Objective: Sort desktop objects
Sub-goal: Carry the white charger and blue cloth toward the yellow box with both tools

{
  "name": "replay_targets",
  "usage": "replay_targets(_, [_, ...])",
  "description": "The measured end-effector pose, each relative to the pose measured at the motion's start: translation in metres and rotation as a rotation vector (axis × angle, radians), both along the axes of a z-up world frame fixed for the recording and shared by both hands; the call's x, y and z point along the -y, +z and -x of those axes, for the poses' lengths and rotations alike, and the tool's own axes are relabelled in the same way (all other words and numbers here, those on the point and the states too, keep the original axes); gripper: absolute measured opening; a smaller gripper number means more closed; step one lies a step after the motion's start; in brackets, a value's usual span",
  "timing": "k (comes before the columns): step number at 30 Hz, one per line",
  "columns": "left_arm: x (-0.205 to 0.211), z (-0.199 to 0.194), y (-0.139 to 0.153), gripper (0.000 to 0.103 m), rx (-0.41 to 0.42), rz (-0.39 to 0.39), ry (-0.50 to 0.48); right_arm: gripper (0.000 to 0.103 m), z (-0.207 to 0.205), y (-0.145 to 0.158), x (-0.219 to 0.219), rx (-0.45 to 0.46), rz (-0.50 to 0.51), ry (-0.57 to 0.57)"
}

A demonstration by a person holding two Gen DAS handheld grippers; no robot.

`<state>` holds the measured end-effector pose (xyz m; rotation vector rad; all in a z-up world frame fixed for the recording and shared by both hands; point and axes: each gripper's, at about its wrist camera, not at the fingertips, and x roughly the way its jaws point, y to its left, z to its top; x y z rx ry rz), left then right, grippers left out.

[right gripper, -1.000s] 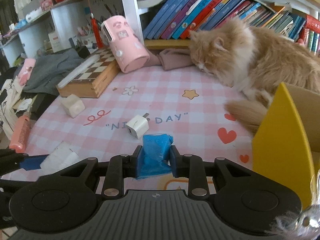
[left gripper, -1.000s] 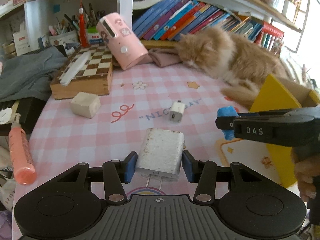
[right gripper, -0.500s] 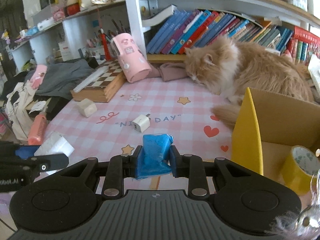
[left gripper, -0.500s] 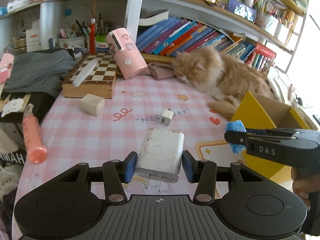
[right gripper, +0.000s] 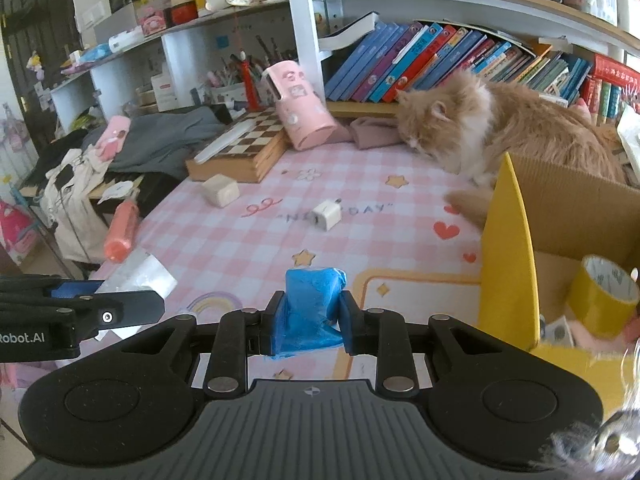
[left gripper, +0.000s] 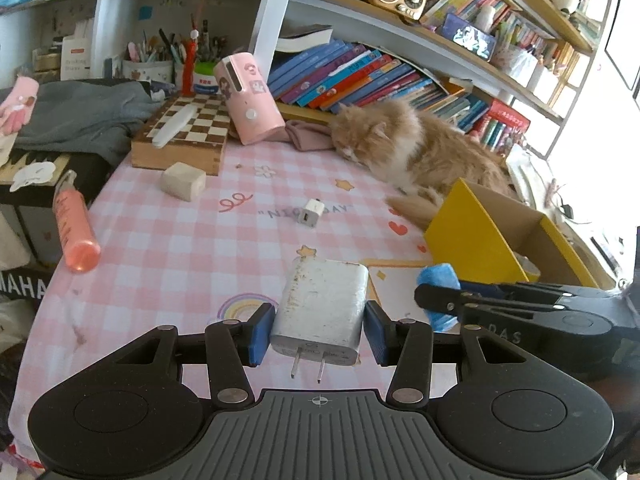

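Observation:
My left gripper (left gripper: pixel 318 334) is shut on a large white wall charger (left gripper: pixel 322 308), prongs pointing back at the camera, held above the pink checked tablecloth (left gripper: pixel 180 256). My right gripper (right gripper: pixel 308 322) is shut on a crumpled blue packet (right gripper: pixel 312 308); in the left wrist view the blue packet (left gripper: pixel 438 278) shows at the right, close to the yellow cardboard box (left gripper: pixel 472 236). From the right wrist view the box (right gripper: pixel 510 264) stands just right of the gripper, a yellow tape roll (right gripper: pixel 604 296) inside. A small white charger cube (right gripper: pixel 327 215) lies mid-table.
A cat (left gripper: pixel 416 148) lies at the back right beside the box. A beige block (left gripper: pixel 183 181), a wooden chessboard case (left gripper: pixel 182 140), a tipped pink canister (left gripper: pixel 250 98) and an orange tube (left gripper: pixel 74 228) sit at the left. Bookshelves line the back.
Both grippers have risen and drawn back from the table while keeping their loads. The box interior with the tape roll has come into the right wrist view.

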<state>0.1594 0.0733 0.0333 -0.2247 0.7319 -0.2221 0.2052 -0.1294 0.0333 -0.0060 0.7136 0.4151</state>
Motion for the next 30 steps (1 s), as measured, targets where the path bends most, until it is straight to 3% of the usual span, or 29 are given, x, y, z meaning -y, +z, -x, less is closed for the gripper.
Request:
replay_targets(11, [-0.008, 0.046, 0.004, 0.047, 0.002, 0.042, 0.010, 0.025, 0.047, 0.000, -0.010, -0.011, 0.005, 0.009])
replay_targets(30, [-0.006, 0.093, 0.004, 0.047, -0.004, 0.019, -0.052, 0.024, 0.107, 0.000, -0.006, -0.017, -0.007, -0.007])
